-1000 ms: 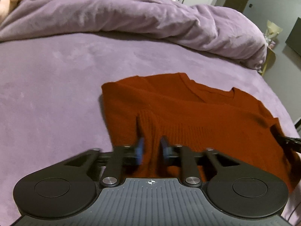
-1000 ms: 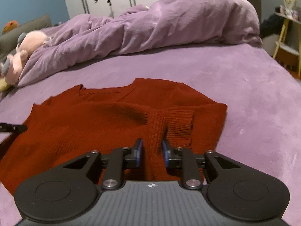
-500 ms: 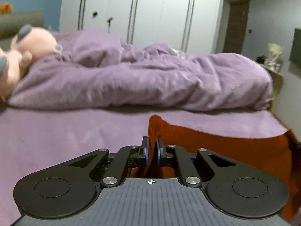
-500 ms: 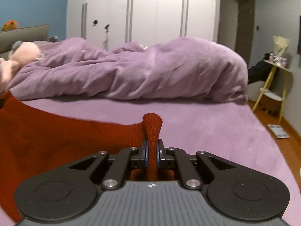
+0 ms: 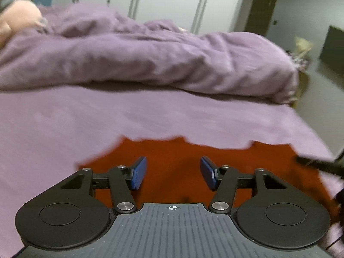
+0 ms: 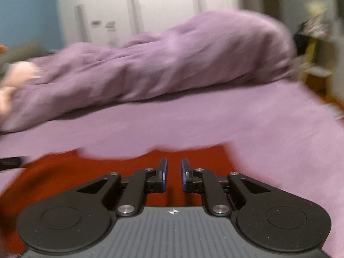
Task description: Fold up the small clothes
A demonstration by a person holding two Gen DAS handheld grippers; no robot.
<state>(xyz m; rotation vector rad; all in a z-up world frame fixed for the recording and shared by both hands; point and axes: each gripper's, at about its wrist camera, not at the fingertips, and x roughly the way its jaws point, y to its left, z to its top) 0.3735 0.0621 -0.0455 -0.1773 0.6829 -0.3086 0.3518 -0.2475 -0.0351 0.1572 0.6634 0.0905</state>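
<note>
The left tool [image 5: 173,173] stands wide, its jaws having just been opening; nothing is clamped between its blue pads [image 5: 137,173], and the rust-red sweater [image 5: 172,150] lies below and beyond them. The right tool [image 6: 173,175] stands narrow, with a small gap between its blue pads [image 6: 164,175]; its jaws have just been opening slightly, and no fabric is pinched in the gap, where only the red sweater [image 6: 189,152] surface below shows through. The sweater lies flat on the near part of the bed [image 5: 150,116], directly under and ahead of both tools, its far edge forming an uneven line across the purple sheet. In the left wrist view, a dark part of the right tool shows at the right edge, over the sweater's right side. In the right wrist view, a dark tip of the left tool shows at the left edge, beside the sweater's left side. Beyond the sweater, the bare purple sheet extends to a bunched purple duvet [image 5: 150,60] lying across the far part of the bed. A pink plush toy [image 5: 15,19] rests at the left end of the duvet. White wardrobe doors [image 5: 167,0] stand behind the bed. Both views are blurred.
</note>
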